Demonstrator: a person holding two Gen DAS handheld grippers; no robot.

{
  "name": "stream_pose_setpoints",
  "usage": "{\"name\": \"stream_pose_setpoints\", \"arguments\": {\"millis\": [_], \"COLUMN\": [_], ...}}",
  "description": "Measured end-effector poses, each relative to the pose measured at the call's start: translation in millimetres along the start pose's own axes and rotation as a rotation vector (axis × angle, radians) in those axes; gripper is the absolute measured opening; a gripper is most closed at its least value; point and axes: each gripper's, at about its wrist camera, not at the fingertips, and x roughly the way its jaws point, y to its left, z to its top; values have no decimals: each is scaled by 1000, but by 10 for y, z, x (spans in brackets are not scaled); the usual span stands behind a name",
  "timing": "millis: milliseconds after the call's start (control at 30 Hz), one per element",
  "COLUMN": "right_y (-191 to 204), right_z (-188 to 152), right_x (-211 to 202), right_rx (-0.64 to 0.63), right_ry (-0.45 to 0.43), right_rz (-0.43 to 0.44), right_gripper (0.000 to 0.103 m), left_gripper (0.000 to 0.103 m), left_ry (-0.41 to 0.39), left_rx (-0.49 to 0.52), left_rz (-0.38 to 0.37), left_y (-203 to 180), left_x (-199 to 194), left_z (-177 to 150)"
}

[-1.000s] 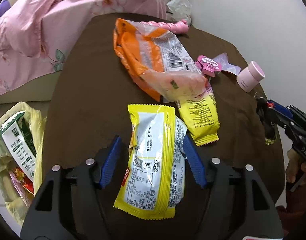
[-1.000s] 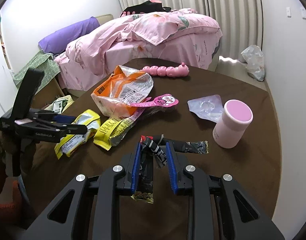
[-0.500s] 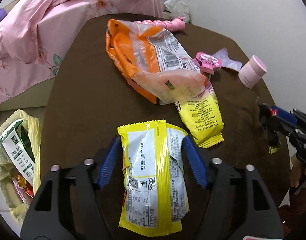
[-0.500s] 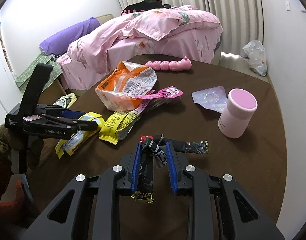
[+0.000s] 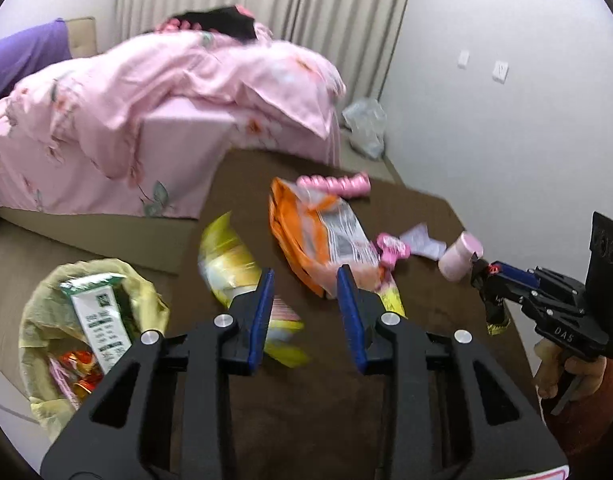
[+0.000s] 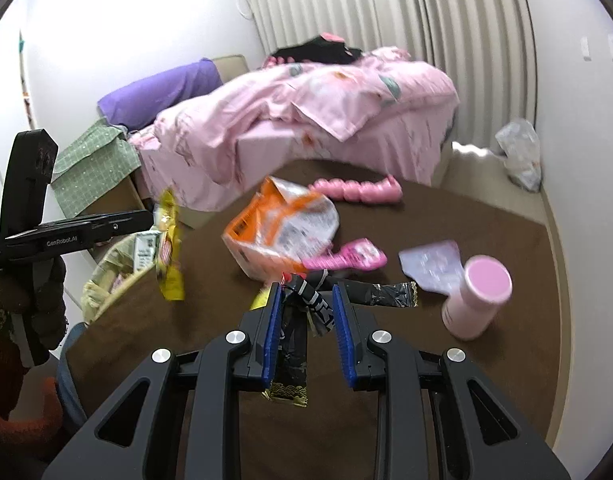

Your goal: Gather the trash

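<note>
My left gripper (image 5: pixel 304 280) holds a yellow snack wrapper (image 5: pixel 230 268) that hangs from its left finger, lifted off the brown table (image 5: pixel 318 400); the wrapper also shows dangling in the right wrist view (image 6: pixel 168 248). My right gripper (image 6: pixel 306 300) is shut on a black wrapper (image 6: pixel 292 354) just above the table. An orange bag (image 5: pixel 318 232) and another yellow wrapper (image 5: pixel 392 298) lie on the table. A yellow trash bag (image 5: pixel 86 328) with trash sits on the floor to the left.
On the table lie a pink cup (image 6: pixel 476 296), a pink caterpillar toy (image 6: pixel 356 190), a pink comb (image 6: pixel 346 258), a clear plastic packet (image 6: pixel 430 262) and another black wrapper (image 6: pixel 380 294). A bed with pink bedding (image 5: pixel 146 112) stands behind.
My left gripper closed on the yellow wrapper and lifted it off the table, swinging left toward the trash bag. My right gripper still holds the black wrapper and has risen slightly.
</note>
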Motion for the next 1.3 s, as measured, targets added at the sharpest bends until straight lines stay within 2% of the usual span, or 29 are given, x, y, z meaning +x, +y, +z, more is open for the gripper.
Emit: {"name": "stream_pose_setpoints", "arguments": {"millis": [167, 200, 233, 267, 300, 433, 533, 667, 700, 733, 800, 1033, 1133, 1300], "right_y": [127, 134, 145, 145, 135, 59, 27, 42, 48, 49, 60, 284, 454, 807], "right_z": [86, 78, 79, 63, 48, -10, -41, -57, -57, -51, -13, 249, 384, 609], "right_x": [-32, -35, -33, -25, -17, 68, 136, 188, 190, 194, 186, 148, 136, 187], "right_rx": [-27, -26, -25, -24, -21, 11, 30, 22, 20, 18, 11, -72, -119, -203], "right_ry": [-13, -11, -9, -3, 2, 28, 40, 50, 50, 50, 43, -12, -41, -72], "right_rz": [8, 10, 10, 11, 12, 16, 23, 30, 31, 31, 30, 56, 85, 140], "right_gripper": [25, 25, 25, 25, 25, 25, 25, 25, 25, 25, 25, 25, 25, 25], "left_gripper": [30, 34, 43, 47, 51, 57, 57, 57, 48, 29, 11, 8, 8, 8], "left_ry": [-4, -3, 1, 2, 0, 12, 56, 140, 154, 174, 186, 37, -39, -141], "left_rx": [-28, -44, -61, -76, -95, -181, -257, -241, -229, -215, -204, -156, -138, -127], "left_rz": [-4, -2, 3, 8, 28, 147, 161, 175, 171, 167, 157, 117, 147, 247], "left_y": [146, 197, 255, 307, 382, 682, 904, 966, 956, 935, 896, 708, 698, 832], "left_x": [-94, -102, -102, -93, -86, 35, 265, 602, 661, 732, 757, 219, -106, -546], "left_z": [-52, -92, -135, -166, -208, -304, -316, -285, -286, -284, -276, -135, -63, -18]}}
